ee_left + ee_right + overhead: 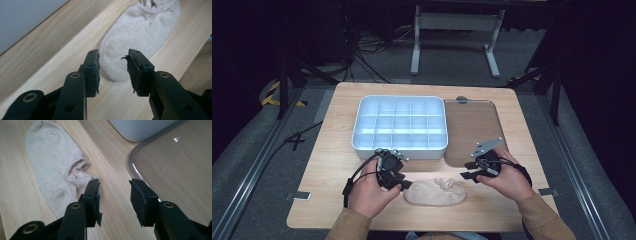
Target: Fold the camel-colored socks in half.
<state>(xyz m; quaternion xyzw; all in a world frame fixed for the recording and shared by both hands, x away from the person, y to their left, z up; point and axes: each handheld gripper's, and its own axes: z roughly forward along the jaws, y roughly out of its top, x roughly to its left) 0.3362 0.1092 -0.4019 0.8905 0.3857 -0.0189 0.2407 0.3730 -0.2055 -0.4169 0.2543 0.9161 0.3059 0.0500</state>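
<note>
A beige sock (435, 192) lies flat near the table's front edge, between my two grippers. My left gripper (403, 185) is at the sock's left end and open. In the left gripper view the rounded toe of the sock (140, 32) lies just beyond the left gripper (112, 67), whose pads do not touch it. My right gripper (467, 170) stands open at the sock's right end. In the right gripper view the cuff opening of the sock (52, 162) lies beside the left jaw of the right gripper (113, 195), with bare wood between the pads.
A white box with several compartments (400, 125) stands behind the sock. A clear plastic lid (472, 130) lies flat to its right, close to my right gripper. The wooden table (332, 150) is bare at left. Cables and a metal stand are on the floor beyond.
</note>
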